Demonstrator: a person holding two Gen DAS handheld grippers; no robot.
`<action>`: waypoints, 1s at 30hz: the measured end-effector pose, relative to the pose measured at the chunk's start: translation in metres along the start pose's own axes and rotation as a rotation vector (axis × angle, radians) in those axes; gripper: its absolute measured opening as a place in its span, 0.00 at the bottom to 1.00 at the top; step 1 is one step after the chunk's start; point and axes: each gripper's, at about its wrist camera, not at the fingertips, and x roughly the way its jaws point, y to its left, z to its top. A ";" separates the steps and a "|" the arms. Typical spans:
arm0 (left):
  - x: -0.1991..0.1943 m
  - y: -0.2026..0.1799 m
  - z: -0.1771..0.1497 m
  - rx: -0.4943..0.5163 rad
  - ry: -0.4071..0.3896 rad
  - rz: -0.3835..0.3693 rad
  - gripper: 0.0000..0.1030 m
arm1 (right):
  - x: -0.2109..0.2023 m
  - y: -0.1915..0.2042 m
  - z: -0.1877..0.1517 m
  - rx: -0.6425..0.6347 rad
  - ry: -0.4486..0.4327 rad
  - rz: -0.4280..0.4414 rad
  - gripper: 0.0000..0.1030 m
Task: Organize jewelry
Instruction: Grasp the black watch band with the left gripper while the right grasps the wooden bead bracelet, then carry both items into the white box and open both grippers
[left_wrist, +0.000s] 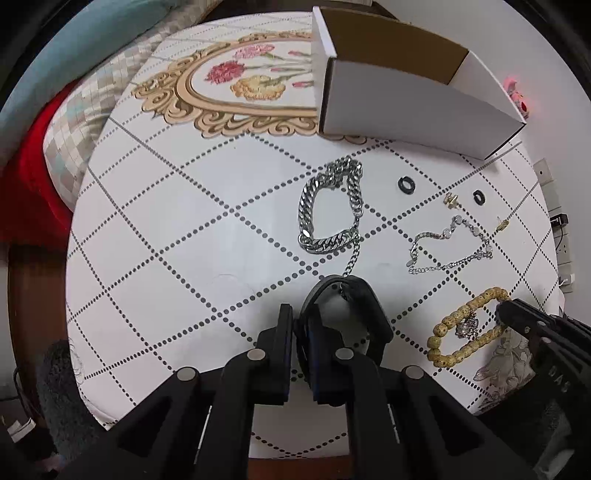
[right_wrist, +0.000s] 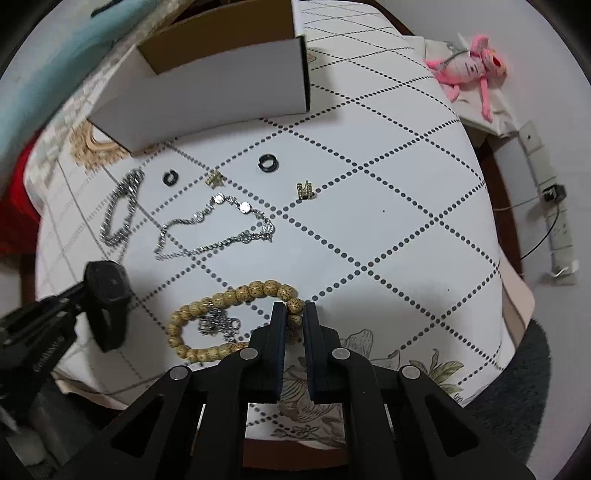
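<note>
My left gripper (left_wrist: 299, 317) is shut on a black watch (left_wrist: 354, 306) by its strap, low over the table; the watch also shows in the right wrist view (right_wrist: 107, 291). My right gripper (right_wrist: 295, 312) is shut on the tan bead bracelet (right_wrist: 229, 295), which lies on the cloth around a small silver piece (right_wrist: 218, 325). Beyond lie a thick silver chain (left_wrist: 328, 206), a thin silver bracelet (left_wrist: 450, 243), two black rings (left_wrist: 406, 183) (left_wrist: 479, 196) and two gold earrings (left_wrist: 451, 200) (left_wrist: 502, 224). An open white box (left_wrist: 406, 107) stands at the back.
The round table (left_wrist: 166, 258) has a white dotted-diamond cloth with a floral print. A pink plush toy (right_wrist: 472, 66) and a power strip (right_wrist: 550, 206) lie beyond the right edge. Cushions (left_wrist: 74, 122) sit off the left edge.
</note>
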 end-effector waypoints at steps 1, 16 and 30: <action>-0.005 -0.004 0.002 0.000 -0.002 -0.002 0.05 | -0.004 -0.002 0.000 0.011 -0.003 0.023 0.09; -0.067 -0.012 0.027 0.003 -0.140 -0.053 0.05 | -0.067 0.004 0.037 -0.029 -0.126 0.192 0.09; -0.106 -0.021 0.139 0.021 -0.265 -0.112 0.05 | -0.139 0.014 0.135 -0.065 -0.302 0.281 0.09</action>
